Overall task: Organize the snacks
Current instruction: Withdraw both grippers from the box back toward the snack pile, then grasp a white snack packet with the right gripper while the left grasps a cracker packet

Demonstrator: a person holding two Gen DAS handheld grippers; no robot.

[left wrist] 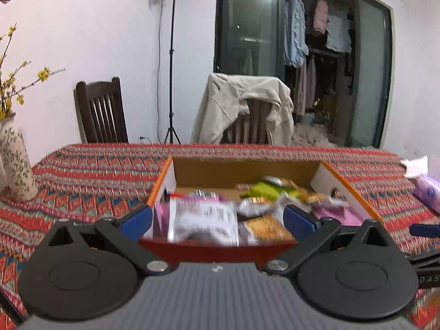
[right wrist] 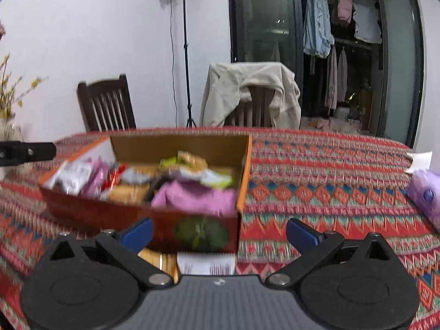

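Patterned worktop [right wrist: 330,170] holds the snack box [right wrist: 192,228]; with your left claw [left wrist: 217,220] and right claw [right wrist: 218,232] both open and empty, grip one packet squarely.

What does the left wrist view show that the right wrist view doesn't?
Only the left wrist view shows the patterned vase in full at the table's left edge. Only the right wrist view shows the green emblem on the box front, plus a white labelled packet on the cloth before the box. Both show the open box filled with snacks, the purple pack, and open fingers.
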